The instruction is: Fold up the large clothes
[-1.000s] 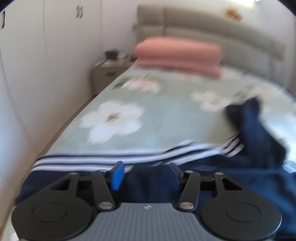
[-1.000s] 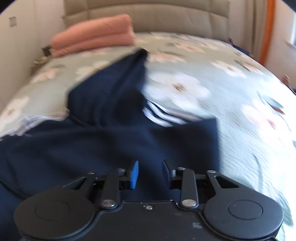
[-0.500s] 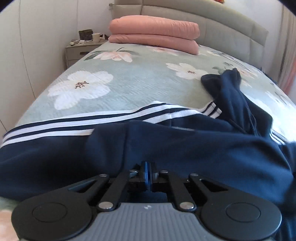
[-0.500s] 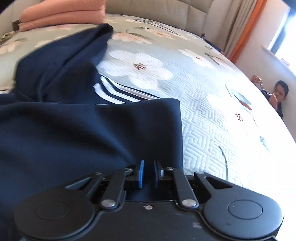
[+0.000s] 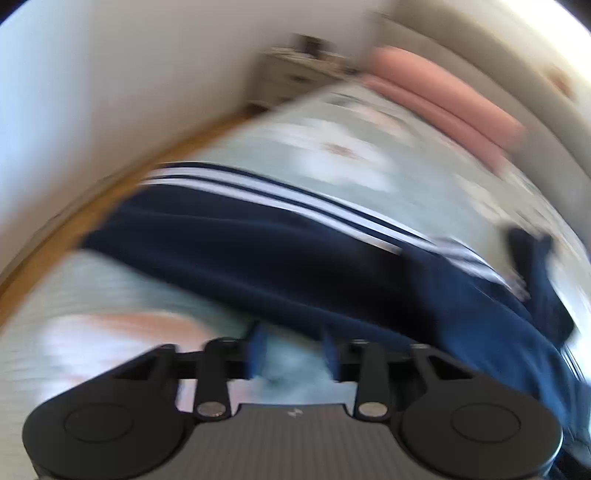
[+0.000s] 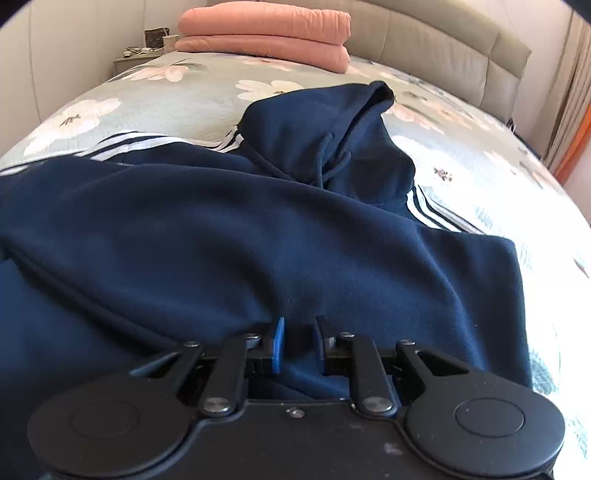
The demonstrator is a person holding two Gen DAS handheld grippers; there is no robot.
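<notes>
1. Navy fleece hoodie (image 6: 229,229) with white stripes lies spread across the foot end of the bed (image 6: 480,155), its hood (image 6: 332,129) pointing toward the headboard (image 6: 443,40).
2. Its striped sleeve (image 5: 295,199) runs along the bed's left edge in the blurred left wrist view.
3. Right gripper (image 6: 298,345) sits low over the hoodie's near hem, jaws parted a little with navy cloth lying between them; whether they pinch it I cannot tell.
4. Left gripper (image 5: 293,350) has its jaws spread apart, only the floral bedspread (image 5: 110,295) between them, the hoodie's edge just beyond.
5. Two folded pink quilts (image 6: 266,33) are stacked at the head end, against the headboard.
6. Beside the bed's far left corner stands a nightstand (image 6: 136,59).
</notes>
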